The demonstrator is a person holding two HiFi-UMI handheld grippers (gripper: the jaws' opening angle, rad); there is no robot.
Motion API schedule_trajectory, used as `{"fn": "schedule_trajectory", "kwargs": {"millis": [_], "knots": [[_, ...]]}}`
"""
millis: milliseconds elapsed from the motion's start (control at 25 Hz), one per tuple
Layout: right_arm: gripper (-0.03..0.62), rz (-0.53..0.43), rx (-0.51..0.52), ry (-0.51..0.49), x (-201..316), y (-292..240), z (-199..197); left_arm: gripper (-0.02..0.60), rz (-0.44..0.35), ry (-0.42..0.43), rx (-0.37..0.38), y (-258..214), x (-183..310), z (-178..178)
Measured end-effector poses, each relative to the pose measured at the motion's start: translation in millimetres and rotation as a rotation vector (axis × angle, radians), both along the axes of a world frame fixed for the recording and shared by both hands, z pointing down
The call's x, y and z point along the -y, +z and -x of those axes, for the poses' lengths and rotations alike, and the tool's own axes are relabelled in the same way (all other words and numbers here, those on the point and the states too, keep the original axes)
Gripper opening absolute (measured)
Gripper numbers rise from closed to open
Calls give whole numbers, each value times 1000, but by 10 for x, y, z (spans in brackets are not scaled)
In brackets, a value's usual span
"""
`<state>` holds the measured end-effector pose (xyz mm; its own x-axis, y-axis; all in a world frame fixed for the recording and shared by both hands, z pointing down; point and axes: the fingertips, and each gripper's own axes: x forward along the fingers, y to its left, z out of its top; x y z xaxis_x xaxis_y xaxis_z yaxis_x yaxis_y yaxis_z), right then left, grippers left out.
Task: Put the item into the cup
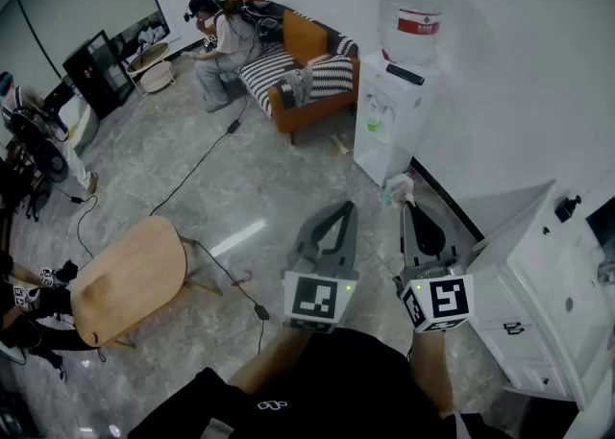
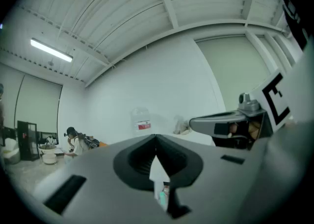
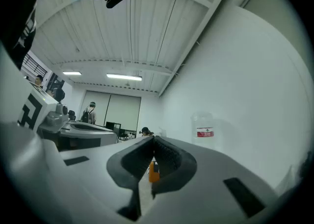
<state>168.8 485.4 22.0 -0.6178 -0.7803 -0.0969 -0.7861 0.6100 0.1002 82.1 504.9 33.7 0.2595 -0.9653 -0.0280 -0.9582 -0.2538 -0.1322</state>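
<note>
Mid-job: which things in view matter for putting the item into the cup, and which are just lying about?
For the job:
left gripper, jaws together, empty
right gripper, jaws together, empty
No cup or item clearly in view.

Lying about:
water dispenser
orange sofa
wooden table
white cabinet
floor cable

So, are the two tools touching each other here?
Apart. The head view shows a strip of floor between the left tool and the right tool along their whole length.
</note>
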Motion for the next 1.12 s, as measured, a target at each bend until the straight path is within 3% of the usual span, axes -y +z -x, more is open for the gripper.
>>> {"fn": "schedule_trajectory", "kwargs": {"millis": [120, 360, 520, 1120], "knots": [[11, -5, -36, 4, -4, 64, 11, 11, 27, 13, -52, 70, 24, 0], [11, -1, -32, -3, -39, 83, -16, 11, 45, 12, -1, 182, 18, 44], [11, -1, -24, 4, -39, 117, -98, 11, 57, 22, -44, 282, -2, 16], [11, -19, -17, 14, 172, 88, -159, 11, 22, 16, -115, 180, 204, 157]]}}
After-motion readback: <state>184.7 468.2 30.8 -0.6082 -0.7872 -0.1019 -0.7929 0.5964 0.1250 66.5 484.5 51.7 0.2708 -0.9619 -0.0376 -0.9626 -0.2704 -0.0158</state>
